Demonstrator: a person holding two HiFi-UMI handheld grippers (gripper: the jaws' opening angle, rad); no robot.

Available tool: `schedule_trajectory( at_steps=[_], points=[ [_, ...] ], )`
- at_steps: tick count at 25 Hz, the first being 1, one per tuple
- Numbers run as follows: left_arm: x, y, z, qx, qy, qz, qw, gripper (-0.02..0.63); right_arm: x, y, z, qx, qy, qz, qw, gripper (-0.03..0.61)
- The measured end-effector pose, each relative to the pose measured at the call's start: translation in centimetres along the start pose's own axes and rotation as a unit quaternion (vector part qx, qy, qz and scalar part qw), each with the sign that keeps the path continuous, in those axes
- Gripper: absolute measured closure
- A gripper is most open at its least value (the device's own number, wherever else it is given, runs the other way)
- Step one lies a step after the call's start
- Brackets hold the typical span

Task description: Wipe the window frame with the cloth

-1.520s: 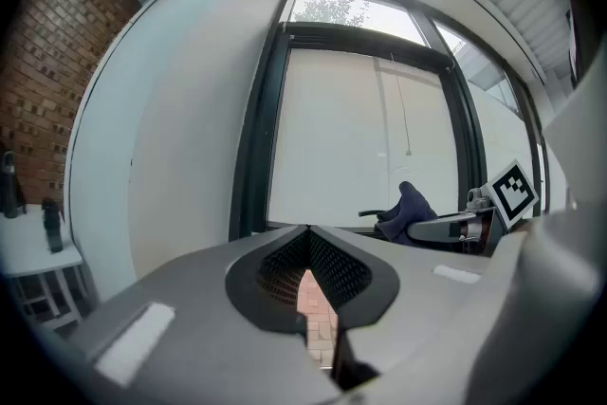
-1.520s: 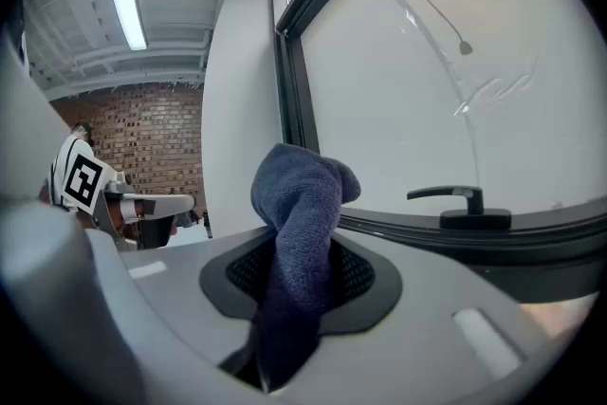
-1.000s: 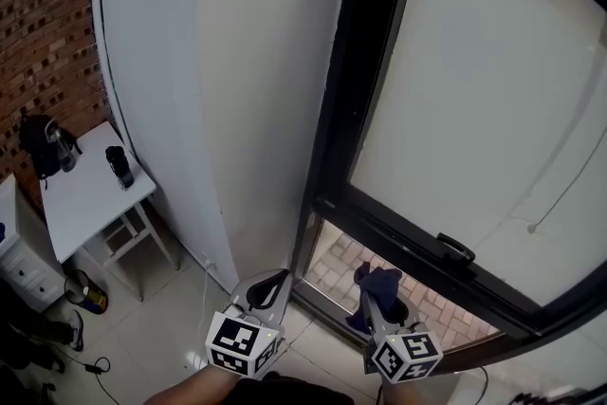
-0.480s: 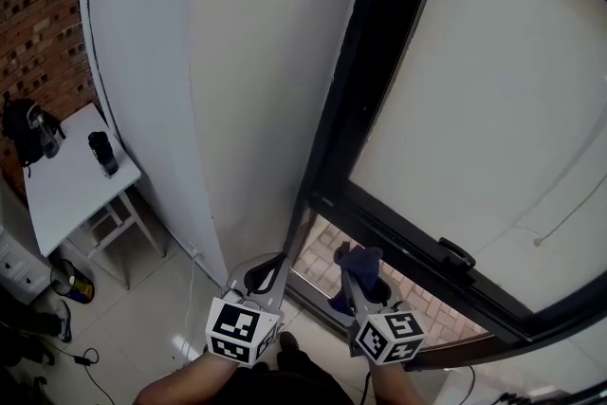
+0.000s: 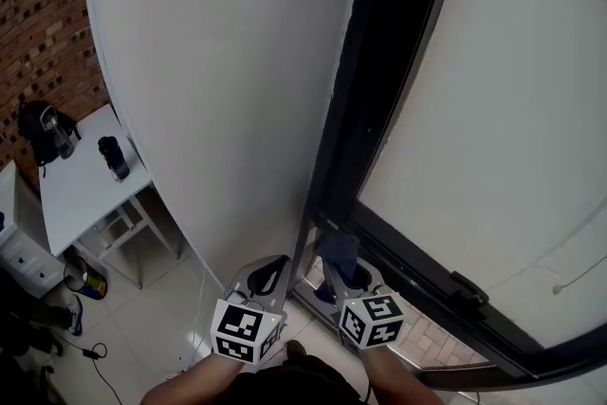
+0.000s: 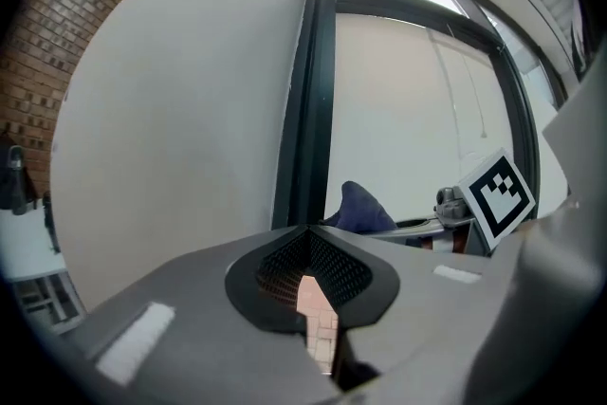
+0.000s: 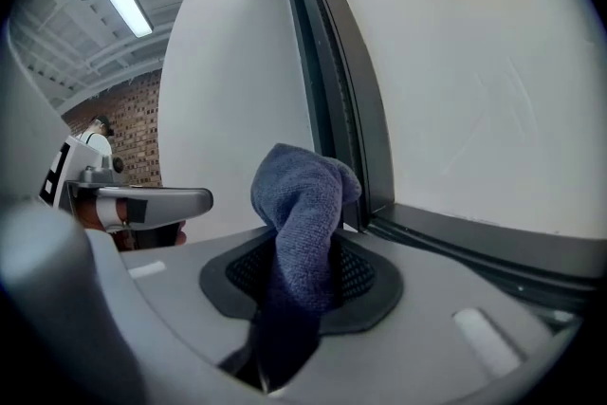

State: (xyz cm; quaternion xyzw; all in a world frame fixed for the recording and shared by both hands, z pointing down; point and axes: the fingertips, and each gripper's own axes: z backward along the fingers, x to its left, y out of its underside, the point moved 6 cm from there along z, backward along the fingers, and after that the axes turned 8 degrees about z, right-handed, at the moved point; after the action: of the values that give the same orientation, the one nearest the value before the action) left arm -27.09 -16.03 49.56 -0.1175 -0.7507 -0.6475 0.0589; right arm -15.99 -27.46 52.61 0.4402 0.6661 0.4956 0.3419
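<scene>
Table (image 5: 81,194) with bottle (image 5: 116,158) far left; right gripper (image 5: 340,272)'s cloth (image 7: 303,204) by window frame (image 5: 379,90)

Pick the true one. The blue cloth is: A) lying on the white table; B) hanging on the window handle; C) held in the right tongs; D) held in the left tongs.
C: the right gripper view shows the blue cloth pinched between the right tongs.

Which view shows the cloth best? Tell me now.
The right gripper view: the cloth fills the centre, close up, weave visible. The head view shows the cloth small and dark by the frame; the left gripper view shows only its blue tip.
</scene>
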Motion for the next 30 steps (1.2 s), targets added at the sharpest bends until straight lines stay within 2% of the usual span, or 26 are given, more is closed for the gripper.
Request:
schedule_trajectory(
  at_steps=[5, 12, 18, 26, 30],
  points=[
    [0.4, 0.0, -1.5, 0.004, -0.003, -0.001, 1.0000, 0.620, -1.1, 0.7, -3.9, 0.022, -0.021, -0.001, 1.000, 0.460],
    [1.8, 1.5, -2.9, 0.029, -0.027, 0.002, 0.9992, 0.620, -2.2, 2.0, -7.5, 0.045, -0.015, -0.022, 0.999, 0.460],
    [1.7, 1.9, -4.2, 0.037, -0.002, -0.001, 0.9993, 0.620, -3.1, 2.0, -8.0, 0.047, -0.008, -0.026, 0.999, 0.460],
    [1.3, 0.2, -4.8, 0.038, 0.016, -0.021, 0.9989, 0.620, -3.2, -0.9, -7.9, 0.030, 0.005, -0.025, 0.999, 0.460],
    [1.0, -1.7, -4.6, 0.034, 0.009, -0.026, 0.9991, 0.620, -3.1, -3.4, -7.0, 0.010, 0.014, -0.021, 1.000, 0.460]
  ],
)
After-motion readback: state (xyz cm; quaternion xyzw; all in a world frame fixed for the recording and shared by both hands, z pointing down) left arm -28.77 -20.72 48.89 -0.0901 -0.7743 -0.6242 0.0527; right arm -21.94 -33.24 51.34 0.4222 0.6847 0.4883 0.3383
